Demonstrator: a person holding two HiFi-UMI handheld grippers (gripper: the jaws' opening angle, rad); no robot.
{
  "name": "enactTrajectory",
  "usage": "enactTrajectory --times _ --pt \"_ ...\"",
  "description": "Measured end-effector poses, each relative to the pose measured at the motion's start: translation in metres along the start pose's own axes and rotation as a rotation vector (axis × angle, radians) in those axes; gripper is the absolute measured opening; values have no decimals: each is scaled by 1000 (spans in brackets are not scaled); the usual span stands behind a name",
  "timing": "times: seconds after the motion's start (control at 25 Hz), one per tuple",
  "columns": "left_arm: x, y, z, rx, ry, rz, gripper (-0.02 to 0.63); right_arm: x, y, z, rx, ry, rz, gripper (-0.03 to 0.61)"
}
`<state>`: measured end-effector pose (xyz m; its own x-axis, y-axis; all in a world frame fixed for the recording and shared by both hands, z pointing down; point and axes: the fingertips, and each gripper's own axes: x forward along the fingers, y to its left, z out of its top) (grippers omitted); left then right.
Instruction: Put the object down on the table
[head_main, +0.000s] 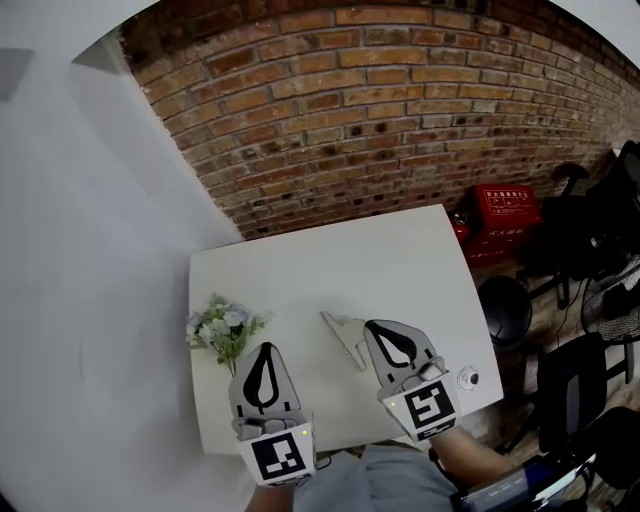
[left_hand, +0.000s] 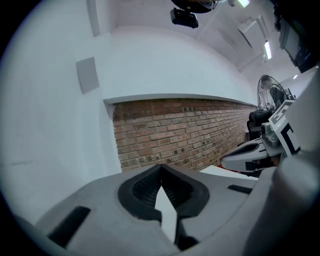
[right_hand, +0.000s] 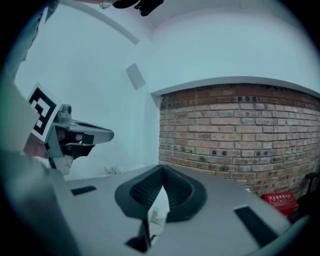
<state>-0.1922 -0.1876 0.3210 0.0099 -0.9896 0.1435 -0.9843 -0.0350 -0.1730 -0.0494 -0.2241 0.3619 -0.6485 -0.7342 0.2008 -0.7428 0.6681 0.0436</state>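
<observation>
A small bunch of pale flowers with green leaves (head_main: 222, 330) lies on the white table (head_main: 350, 260) near its left edge. A white tapered object (head_main: 343, 338) rests flat on the table just left of my right gripper (head_main: 372, 325); whether they touch I cannot tell. The right gripper's jaws meet at their tips with nothing between them (right_hand: 162, 167). My left gripper (head_main: 265, 346) hovers at the front of the table, right of the flowers, and it is shut and empty too (left_hand: 161, 166). Each gripper view shows the other gripper off to one side.
A small round white item (head_main: 468, 378) sits near the table's front right corner. Behind the table is a brick wall (head_main: 400, 110), with a white wall (head_main: 90, 250) on the left. A red box (head_main: 505, 212), a black stool (head_main: 505, 308) and dark chairs (head_main: 590, 230) stand on the floor at the right.
</observation>
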Motion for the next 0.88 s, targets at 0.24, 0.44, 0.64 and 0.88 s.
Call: enactTrajectory --times 0.24,0.44,0.64,0.88 --pt "-19 1 36 9 -72 23 9 -17 -2 35 -37 -64 -15 6" --pt "-26 -1 47 6 -105 28 9 -27 -2 53 -59 -85 -26 5" --pt "-29 -3 55 42 -143 29 9 -34 -4 56 -73 -99 -33 5" --pt "-27 -9 52 35 -130 21 9 -36 -6 59 -54 -97 -37 5"
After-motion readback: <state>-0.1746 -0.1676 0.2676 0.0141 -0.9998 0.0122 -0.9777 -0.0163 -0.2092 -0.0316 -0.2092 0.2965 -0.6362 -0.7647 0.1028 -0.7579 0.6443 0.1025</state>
